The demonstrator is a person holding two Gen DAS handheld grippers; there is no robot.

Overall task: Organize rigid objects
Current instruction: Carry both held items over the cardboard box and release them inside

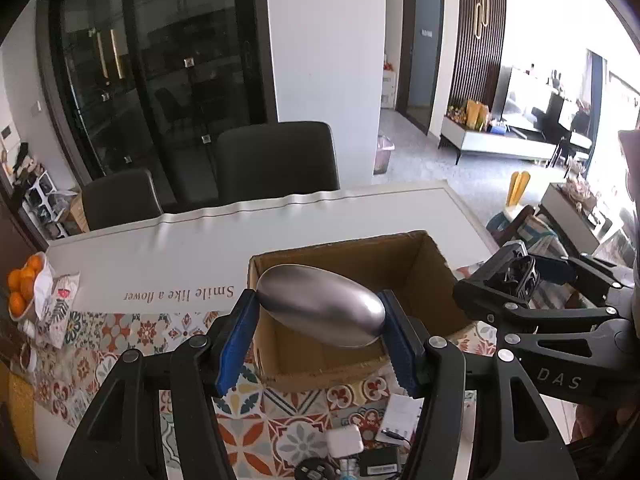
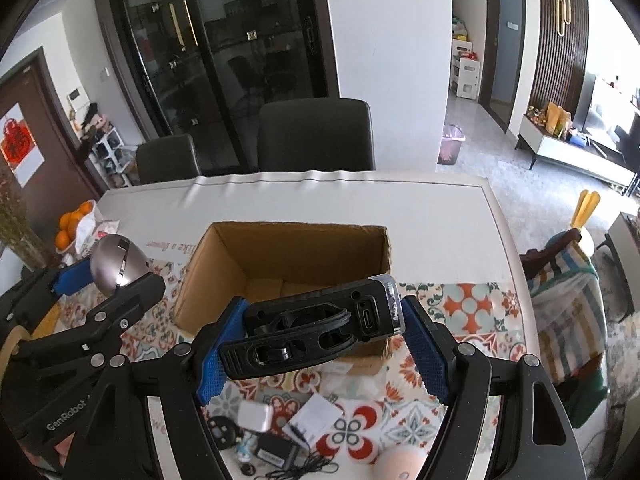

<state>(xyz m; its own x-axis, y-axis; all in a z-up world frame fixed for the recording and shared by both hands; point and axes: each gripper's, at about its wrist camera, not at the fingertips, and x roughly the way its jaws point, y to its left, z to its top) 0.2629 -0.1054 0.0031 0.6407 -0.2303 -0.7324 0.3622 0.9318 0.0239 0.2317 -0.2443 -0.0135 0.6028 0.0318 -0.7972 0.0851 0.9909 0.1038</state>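
Note:
My left gripper [image 1: 320, 336] is shut on a silver oval metal object [image 1: 320, 311] and holds it above the open cardboard box [image 1: 360, 258]. It also shows at the left of the right wrist view [image 2: 116, 265]. My right gripper [image 2: 324, 340] is shut on a black device with a strap and USB port [image 2: 316, 328], held over the near edge of the box [image 2: 224, 256]. The right gripper also shows at the right of the left wrist view [image 1: 524, 280]. The box looks nearly empty.
Small items lie on the patterned tablecloth [image 2: 468, 304] near me: a white charger [image 2: 254, 416], a black adapter with cable [image 2: 276, 456], a paper card [image 2: 316, 416], a round peach object [image 2: 400, 464]. Oranges [image 1: 22, 284] sit far left. Two dark chairs [image 1: 276, 160] stand behind the table.

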